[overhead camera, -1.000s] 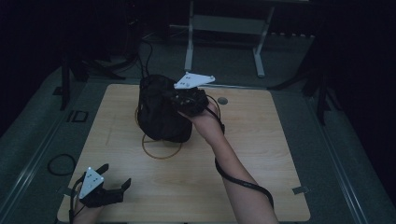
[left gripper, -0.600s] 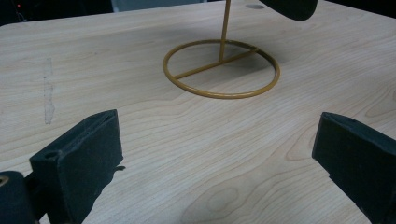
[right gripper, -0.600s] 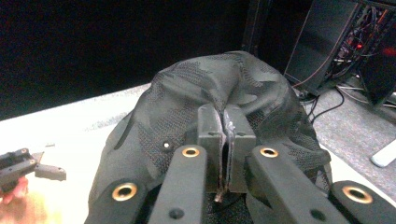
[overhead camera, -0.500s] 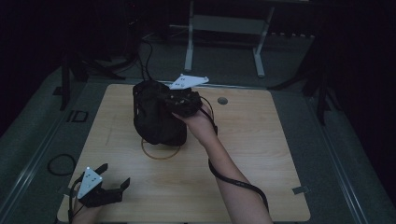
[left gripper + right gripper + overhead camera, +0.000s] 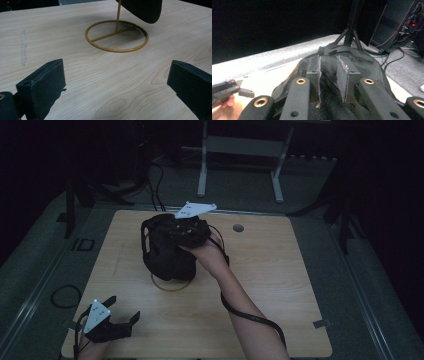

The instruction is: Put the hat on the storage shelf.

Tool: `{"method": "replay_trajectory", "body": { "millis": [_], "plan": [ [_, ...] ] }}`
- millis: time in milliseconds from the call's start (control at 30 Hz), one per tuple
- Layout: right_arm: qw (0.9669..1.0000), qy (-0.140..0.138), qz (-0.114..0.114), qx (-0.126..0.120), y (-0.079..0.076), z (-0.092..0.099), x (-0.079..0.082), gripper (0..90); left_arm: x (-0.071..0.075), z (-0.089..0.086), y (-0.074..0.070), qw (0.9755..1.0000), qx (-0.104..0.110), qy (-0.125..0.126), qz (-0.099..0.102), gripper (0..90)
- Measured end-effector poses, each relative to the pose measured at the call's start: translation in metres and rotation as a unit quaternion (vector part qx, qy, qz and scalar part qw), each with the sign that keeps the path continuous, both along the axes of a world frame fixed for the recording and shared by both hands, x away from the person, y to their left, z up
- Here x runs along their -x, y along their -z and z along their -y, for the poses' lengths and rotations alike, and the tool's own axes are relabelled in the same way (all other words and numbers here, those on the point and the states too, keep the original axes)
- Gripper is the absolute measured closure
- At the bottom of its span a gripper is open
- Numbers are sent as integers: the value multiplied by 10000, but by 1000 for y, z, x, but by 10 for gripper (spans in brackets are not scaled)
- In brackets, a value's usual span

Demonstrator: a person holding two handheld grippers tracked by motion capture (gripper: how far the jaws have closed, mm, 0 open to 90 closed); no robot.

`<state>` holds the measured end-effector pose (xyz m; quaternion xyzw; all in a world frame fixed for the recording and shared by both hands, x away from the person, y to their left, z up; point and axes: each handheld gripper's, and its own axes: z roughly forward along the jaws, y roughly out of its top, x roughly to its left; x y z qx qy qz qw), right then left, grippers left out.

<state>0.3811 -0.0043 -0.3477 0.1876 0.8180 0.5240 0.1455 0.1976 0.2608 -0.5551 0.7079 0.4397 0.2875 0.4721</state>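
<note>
Currently: black mesh cap draped over gold wire stand with ring base, tabletop centre. Right tool at cap's 2 o'clock, jaws just eased apart, mesh between them, pads seemingly no longer pinching. Left tool at 7 o'clock, wide open, empty. Advice: withdraw straight, avoid snagging mesh or tipping stand. Stand's upright largely hidden; dim light obscures cap details.
</note>
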Motion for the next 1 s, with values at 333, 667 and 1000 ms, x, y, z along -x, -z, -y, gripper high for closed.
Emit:
{"method": "replay_trajectory", "body": {
  "millis": [333,667,1000],
  "plan": [
    [10000,-39,-21,40,-2,2,-1,692,-1,0,0,10000,43,-2,-9,20],
    [10000,-10,22,-73,-9,13,3,659,-1,1,0,10000,78,-8,-17,20],
    [9999,2,22,-138,-4,30,11,529,-2,1,1,9999,111,-14,-40,20]
  ]
}}
